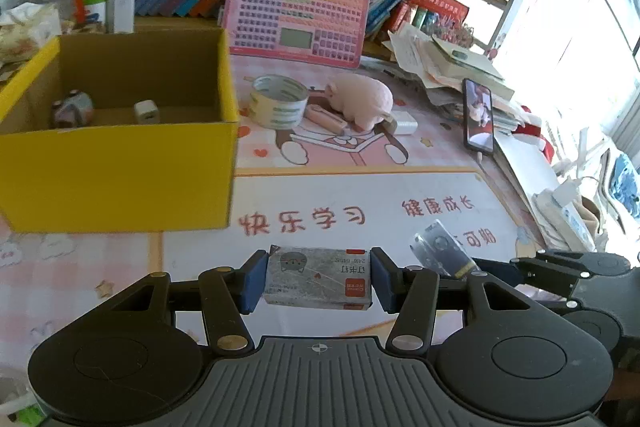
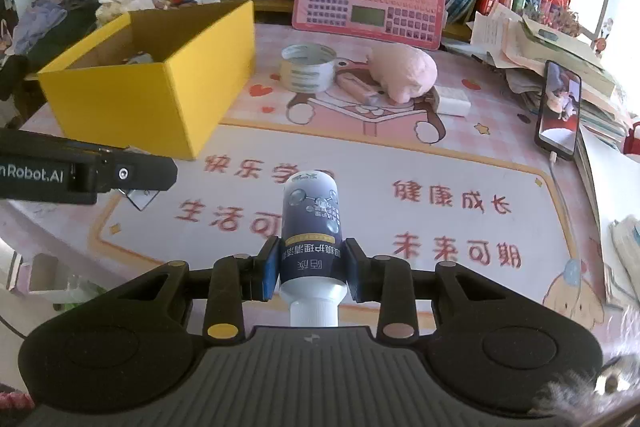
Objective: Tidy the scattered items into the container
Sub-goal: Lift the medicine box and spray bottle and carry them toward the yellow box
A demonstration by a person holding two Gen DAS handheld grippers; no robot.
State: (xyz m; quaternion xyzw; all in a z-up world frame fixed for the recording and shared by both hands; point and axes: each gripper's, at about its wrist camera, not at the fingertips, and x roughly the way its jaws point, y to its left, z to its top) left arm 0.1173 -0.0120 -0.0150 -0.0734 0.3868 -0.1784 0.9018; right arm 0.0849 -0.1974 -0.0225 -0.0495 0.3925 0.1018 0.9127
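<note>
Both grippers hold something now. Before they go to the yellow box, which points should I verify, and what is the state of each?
1. Left gripper shut on the staple box: ok, pads press both ends.
2. Right gripper shut on the bottle: ok, held near the cap end.
3. Yellow box open on top: ok.
4. Room inside the box: ok, only a few small things lie on its floor.
5. Grippers apart from each other: cannot tell, they look close.
6. Tape roll and pink plush toy remain on the desk: not ok, not yet tidied.

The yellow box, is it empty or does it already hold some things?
Not empty. The yellow box is open on top, and a white charger and a small patterned item lie on its floor.
</note>
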